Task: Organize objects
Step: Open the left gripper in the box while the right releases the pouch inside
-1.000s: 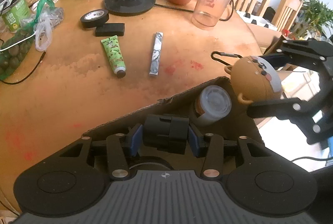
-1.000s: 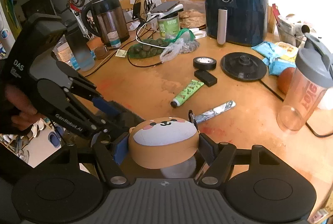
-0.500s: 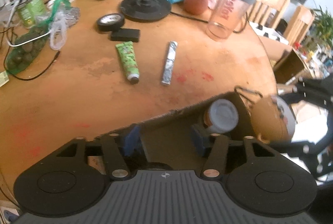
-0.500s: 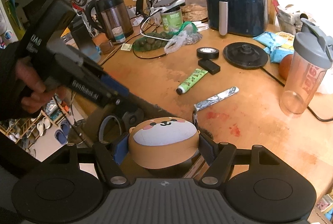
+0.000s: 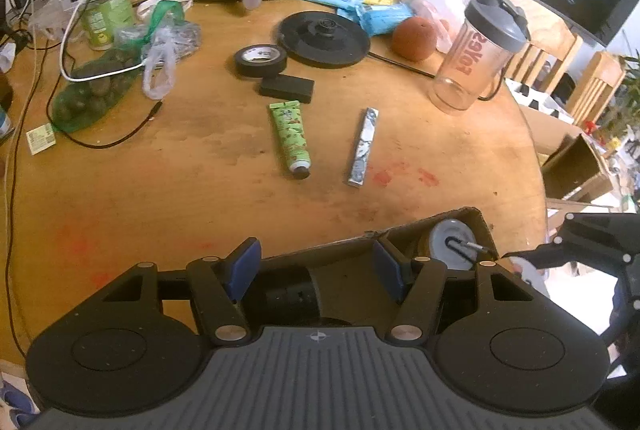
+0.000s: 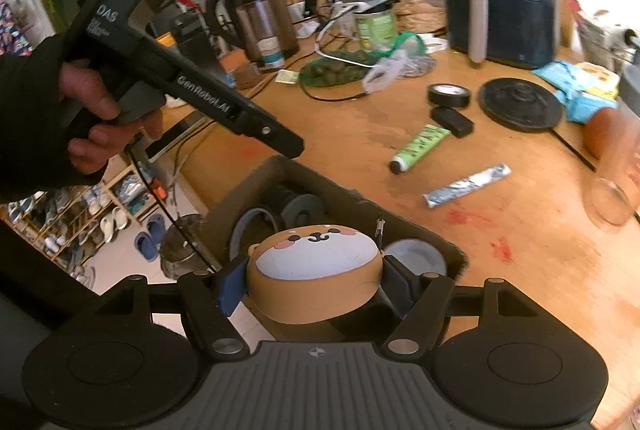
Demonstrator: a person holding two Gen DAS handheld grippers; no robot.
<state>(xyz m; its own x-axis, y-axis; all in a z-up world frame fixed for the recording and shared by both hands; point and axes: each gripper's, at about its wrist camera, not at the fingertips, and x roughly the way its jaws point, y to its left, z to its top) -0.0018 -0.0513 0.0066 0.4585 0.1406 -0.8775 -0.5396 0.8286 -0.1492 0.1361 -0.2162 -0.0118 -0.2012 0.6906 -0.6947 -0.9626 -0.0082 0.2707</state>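
Change: since a second ago the left gripper (image 5: 316,272) has let go of its dark object, which now lies in the cardboard box (image 6: 320,186); its jaws stand wide apart, holding nothing.
Left hand (image 6: 100,110): lifted clear above the box's left side.
Right gripper (image 6: 314,286): jaws clamped on the shiba case (image 6: 314,262), hovering over the box's near edge.
Risk: the carabiner (image 6: 380,226) could snag the box wall, or the case could land on the grey-lidded jar (image 6: 416,256) and roll out.
Orientation: case's long axis runs jaw to jaw, face pointing away.
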